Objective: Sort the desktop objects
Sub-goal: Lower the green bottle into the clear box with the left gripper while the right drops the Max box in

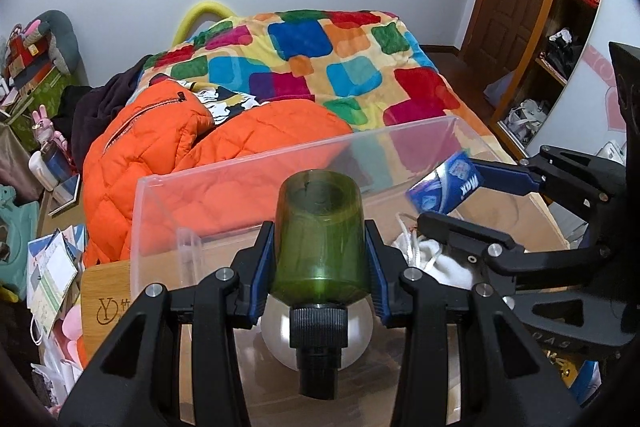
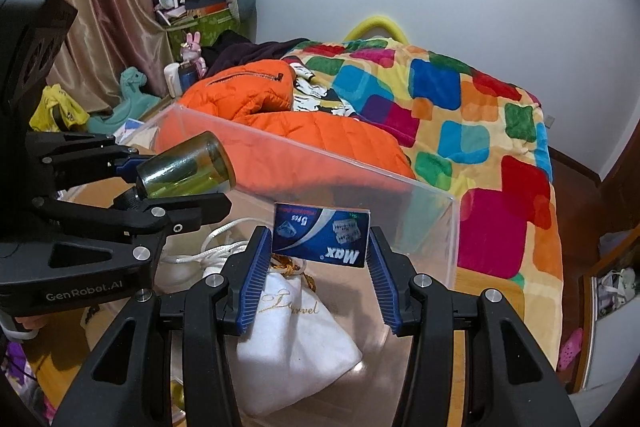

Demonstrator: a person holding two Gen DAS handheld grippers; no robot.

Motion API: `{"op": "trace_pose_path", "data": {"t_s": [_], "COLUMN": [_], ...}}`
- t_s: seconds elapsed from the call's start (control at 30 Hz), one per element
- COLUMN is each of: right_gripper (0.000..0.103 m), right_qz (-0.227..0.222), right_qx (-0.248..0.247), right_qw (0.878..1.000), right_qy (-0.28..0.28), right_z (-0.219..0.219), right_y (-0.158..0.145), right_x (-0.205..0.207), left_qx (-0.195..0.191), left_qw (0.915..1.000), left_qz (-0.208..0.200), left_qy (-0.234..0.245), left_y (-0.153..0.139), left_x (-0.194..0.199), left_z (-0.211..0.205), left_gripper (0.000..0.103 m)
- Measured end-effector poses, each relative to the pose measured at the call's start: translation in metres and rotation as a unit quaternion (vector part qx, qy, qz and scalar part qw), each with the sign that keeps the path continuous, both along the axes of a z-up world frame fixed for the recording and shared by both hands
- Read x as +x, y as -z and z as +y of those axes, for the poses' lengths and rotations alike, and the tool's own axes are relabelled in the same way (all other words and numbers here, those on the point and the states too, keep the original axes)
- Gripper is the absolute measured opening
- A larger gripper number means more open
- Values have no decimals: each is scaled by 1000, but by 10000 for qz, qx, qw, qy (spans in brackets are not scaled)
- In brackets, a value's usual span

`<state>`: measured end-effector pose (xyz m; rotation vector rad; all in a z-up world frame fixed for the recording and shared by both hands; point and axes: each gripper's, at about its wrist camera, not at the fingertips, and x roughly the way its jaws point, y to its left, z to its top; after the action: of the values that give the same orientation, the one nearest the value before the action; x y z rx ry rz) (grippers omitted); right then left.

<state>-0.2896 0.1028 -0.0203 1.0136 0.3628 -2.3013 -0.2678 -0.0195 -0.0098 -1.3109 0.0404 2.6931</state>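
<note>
hanging over the clear plastic box (image 1: 248, 179), both tongs carry something. the left tongs (image 1: 320, 259) are clamped on a green translucent bottle (image 1: 320, 227), its blue pads pressed against either side of the body; the bottle's black threaded neck (image 1: 318, 331) points back toward the camera and its flat base faces the bed. under the neck, a pale round object (image 1: 360, 339) lies inside the box, though what it is cannot be told. the right tongs (image 2: 320, 259) grip a small blue "max" packet (image 2: 320, 237) by its two short edges, the print reading upside down in the right wrist view. the packet is held above a white drawstring pouch (image 2: 296, 343) with gold lettering, which lies on the box floor, with a white cord (image 2: 218, 251) beside it. in the left wrist view the right tongs come in from the right with the packet (image 1: 444, 187) near the box's far right corner; in the right wrist view the left tongs and bottle (image 2: 184, 167) sit to the left, well apart from the packet. the box stands on a wooden table (image 1: 104, 291). beyond it lies a bed with an orange jacket (image 1: 168, 163) and a colourful patchwork blanket (image 1: 320, 59).
</note>
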Motion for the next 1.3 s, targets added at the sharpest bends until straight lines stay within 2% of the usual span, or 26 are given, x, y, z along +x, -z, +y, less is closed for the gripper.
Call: {"op": "trace_pose_path", "data": {"t_s": [0.57,0.67,0.8,0.9,1.0,1.1,1.3], "right_gripper": [48,49,60,69,72,80,81], "right_qz": [-8,39,150,312,453,614,888], "right_qx": [275,324,367,372,363,373,406], "right_qw": [9996,9994,9992,9988,9983,9974,9952], "right_qy": [-103,-87,-29,15,33,76,98], "right_z": [-8,-9,-8,-4,-2,3,7], "right_y": [7,6,2,-5,-12,-20,-34], "right_x": [4,6,10,16,23,30,46], "left_qx": [-55,-68,-95,-122,-155,-189,-387], "left_qw": [10000,9999,9998,9995,9992,9988,9971], "left_qz": [39,106,199,285,361,444,657], "left_qy": [4,-15,-27,-57,-82,-104,-61], "left_y": [0,-3,-9,-15,-21,-28,-41], "left_x": [3,5,10,15,20,26,43], "left_z": [0,0,-1,-3,-3,-3,3], "left_gripper": [42,48,52,59,60,64,71]}}
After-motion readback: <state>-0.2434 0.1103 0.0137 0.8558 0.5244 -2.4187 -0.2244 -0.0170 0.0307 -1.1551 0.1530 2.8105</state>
